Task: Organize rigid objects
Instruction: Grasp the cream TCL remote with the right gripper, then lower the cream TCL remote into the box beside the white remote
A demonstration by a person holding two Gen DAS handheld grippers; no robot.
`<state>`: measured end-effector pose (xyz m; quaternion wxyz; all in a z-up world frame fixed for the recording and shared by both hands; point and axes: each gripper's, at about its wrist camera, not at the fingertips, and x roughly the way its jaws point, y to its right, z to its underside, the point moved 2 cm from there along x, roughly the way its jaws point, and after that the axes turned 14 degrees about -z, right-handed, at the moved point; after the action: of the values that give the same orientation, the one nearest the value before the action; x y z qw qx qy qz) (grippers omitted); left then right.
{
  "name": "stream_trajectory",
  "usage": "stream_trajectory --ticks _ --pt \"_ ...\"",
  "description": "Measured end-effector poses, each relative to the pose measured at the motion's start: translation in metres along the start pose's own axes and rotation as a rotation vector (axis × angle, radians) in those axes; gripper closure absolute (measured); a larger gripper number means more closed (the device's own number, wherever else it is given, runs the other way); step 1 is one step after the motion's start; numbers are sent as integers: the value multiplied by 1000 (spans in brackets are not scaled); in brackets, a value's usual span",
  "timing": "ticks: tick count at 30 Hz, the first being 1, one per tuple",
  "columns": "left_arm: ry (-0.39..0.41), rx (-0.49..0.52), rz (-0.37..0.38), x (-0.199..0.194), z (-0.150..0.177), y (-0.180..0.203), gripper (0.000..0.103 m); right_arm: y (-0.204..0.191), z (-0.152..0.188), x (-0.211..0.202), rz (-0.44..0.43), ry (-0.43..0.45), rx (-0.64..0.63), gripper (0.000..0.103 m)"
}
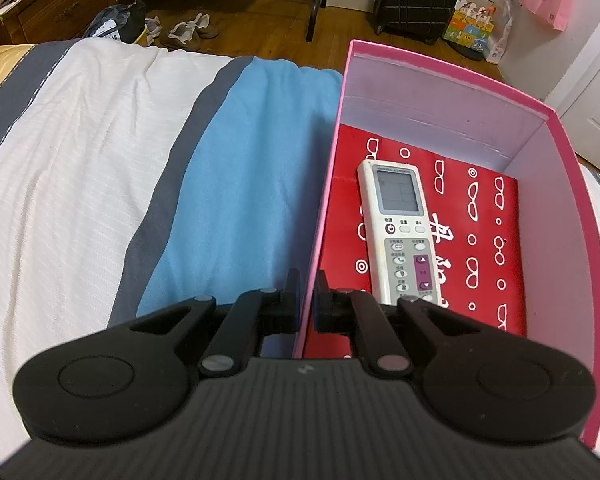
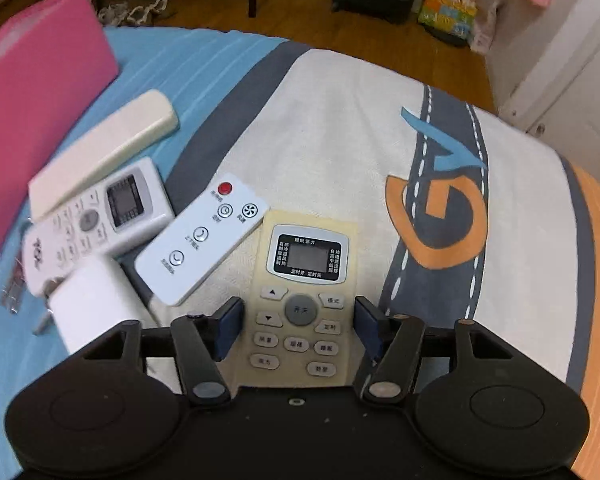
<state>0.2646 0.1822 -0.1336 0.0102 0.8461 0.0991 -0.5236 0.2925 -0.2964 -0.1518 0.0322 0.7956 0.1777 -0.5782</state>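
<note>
Cream-yellow plastic remote w/ grey round centre button [image 2: 300, 300] lies on the bed between the right gripper [image 2: 299, 326] jaws, which stand apart either side of it, pads not yet pressing; looks like the pick step, so next move prob. needs a squeeze on its long edges, then a lift toward the box. Left gripper [image 1: 308, 304] is clamped shut on the near wall of the pink cardboard box [image 1: 572, 200], steadying it. Inside, ahead of that gripper: one white LCD remote [image 1: 400, 232] on red patterned lining; other remotes left of right gripper.
</note>
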Motion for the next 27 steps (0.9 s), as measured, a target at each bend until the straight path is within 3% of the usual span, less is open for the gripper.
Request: stream_trajectory --ticks 4,10,18,23,27 --pt "-3 4 -5 3 0 2 98 9 0 -12 38 47 100 41" --pt "3 -3 -1 1 1 1 98 9 7 -38 71 130 143 41" --pt "11 0 -2 0 0 -1 98 -27 -1 -79 90 274 82 41" --pt "15 -10 13 0 0 -4 98 -70 -12 -112 -21 418 21 41" --pt "12 -25 26 0 1 -5 98 -126 -17 -123 -199 447 -46 41"
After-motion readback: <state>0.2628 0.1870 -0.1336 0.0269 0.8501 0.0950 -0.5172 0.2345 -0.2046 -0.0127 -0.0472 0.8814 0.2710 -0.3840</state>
